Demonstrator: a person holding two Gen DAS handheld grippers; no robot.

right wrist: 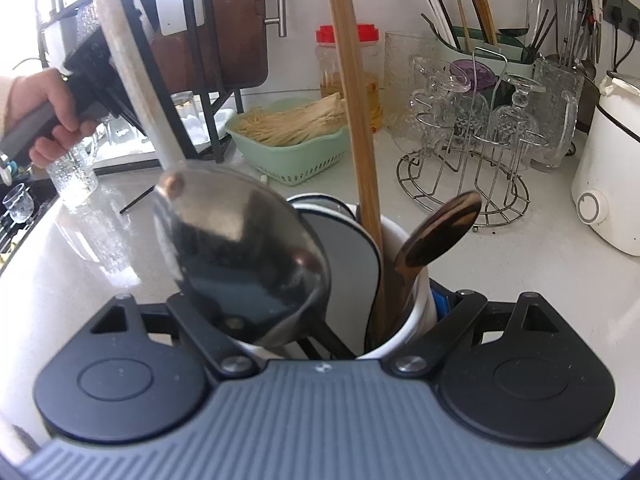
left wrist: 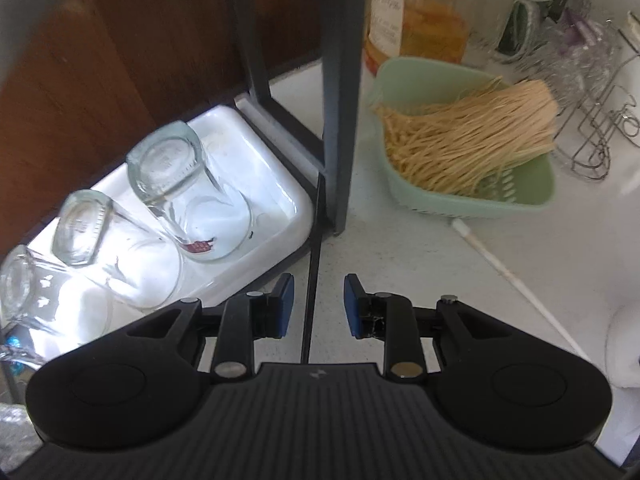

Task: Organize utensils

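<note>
In the right wrist view my right gripper [right wrist: 320,320] is closed around a white utensil holder [right wrist: 416,312]. The holder carries a steel ladle [right wrist: 240,252], a black spatula [right wrist: 344,256], wooden chopsticks [right wrist: 356,112] and a dark wooden spoon [right wrist: 440,232]. My left gripper [left wrist: 318,304] is open and empty, with blue pads [left wrist: 286,300], above the white counter [left wrist: 440,264]. A thin black chopstick [left wrist: 312,272] lies on the counter between its fingers. A white chopstick [left wrist: 516,280] lies to the right. The left gripper [right wrist: 92,76] also shows at the left of the right wrist view.
A black rack leg [left wrist: 340,92] stands ahead, beside a white tray [left wrist: 288,200] with three upturned glasses [left wrist: 184,196]. A green basket of noodles [left wrist: 472,136], an oil jar [right wrist: 348,72], a wire glass stand [right wrist: 464,176], a chopstick caddy [right wrist: 480,40] and a white appliance [right wrist: 608,184] crowd the counter.
</note>
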